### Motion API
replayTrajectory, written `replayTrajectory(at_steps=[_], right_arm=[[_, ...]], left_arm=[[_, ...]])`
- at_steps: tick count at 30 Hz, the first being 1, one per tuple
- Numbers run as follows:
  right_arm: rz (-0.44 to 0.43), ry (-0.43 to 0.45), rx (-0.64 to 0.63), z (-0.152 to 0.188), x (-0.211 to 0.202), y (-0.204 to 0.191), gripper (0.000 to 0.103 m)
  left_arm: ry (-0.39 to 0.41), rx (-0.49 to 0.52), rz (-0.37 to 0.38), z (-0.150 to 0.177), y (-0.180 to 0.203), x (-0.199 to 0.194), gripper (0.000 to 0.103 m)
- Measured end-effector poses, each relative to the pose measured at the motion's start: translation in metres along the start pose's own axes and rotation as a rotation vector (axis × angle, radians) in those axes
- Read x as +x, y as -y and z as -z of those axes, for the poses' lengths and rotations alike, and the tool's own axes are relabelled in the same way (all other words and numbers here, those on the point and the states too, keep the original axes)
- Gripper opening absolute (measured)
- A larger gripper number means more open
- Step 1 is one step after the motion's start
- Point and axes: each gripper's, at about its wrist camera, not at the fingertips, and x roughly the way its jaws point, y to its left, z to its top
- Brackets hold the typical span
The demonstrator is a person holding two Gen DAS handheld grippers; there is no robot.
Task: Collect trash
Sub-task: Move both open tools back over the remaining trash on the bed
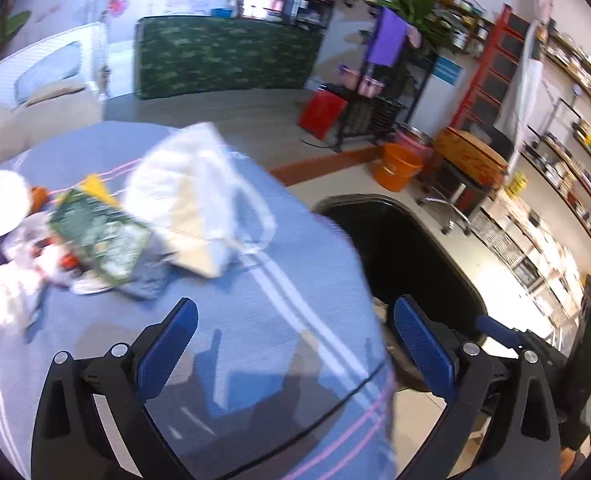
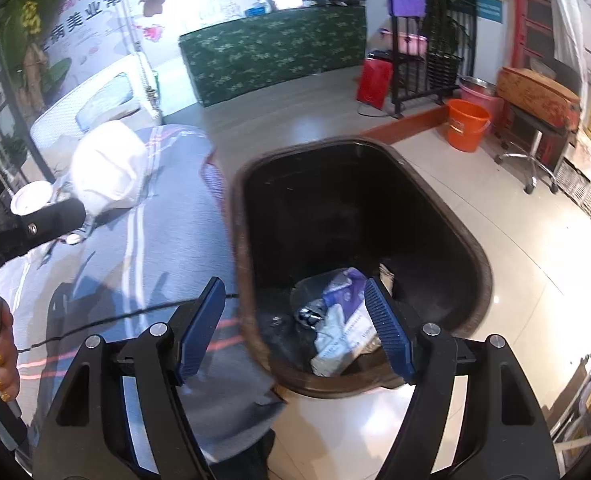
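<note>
A matt blue-grey striped cloth (image 1: 255, 320) covers the table. On it, far left, lie a crinkled white plastic bag (image 1: 191, 196) and a glossy green printed packet (image 1: 103, 236). Right of it, the smooth dark plastic bin (image 2: 467, 248) holds crumpled paper wrappers (image 2: 343, 328). The pale tiled floor (image 2: 515, 280) shines.

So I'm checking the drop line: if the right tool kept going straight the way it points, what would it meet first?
Probably the trash lying in the black bin; the open right tool points down into it, though depth is unclear.
</note>
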Motion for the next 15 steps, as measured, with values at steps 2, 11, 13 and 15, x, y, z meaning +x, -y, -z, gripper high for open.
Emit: replayTrajectory(at_steps=[2,11,13,15], right_arm=[[-0.024,0.006,-0.028,-0.005,0.0,-0.012,0.072],[-0.218,0.02,-0.248,-0.023,-0.003,-0.1,0.072],[-0.256,0.028,-0.292,-0.024,-0.002,-0.121,0.072],[-0.284,0.024,-0.325,-0.026,0.0,-0.14,0.072]], left_arm=[[0.018,-0.02,-0.026,-0.001,-0.011,-0.007,0.097],[0.096,-0.093,-0.24,0.003,-0.078,-0.049,0.097],[0.09,-0.125,-0.271,0.001,-0.1,-0.053,0.097],[0.09,-0.172,-0.295,-0.003,-0.122,-0.058,0.096]])
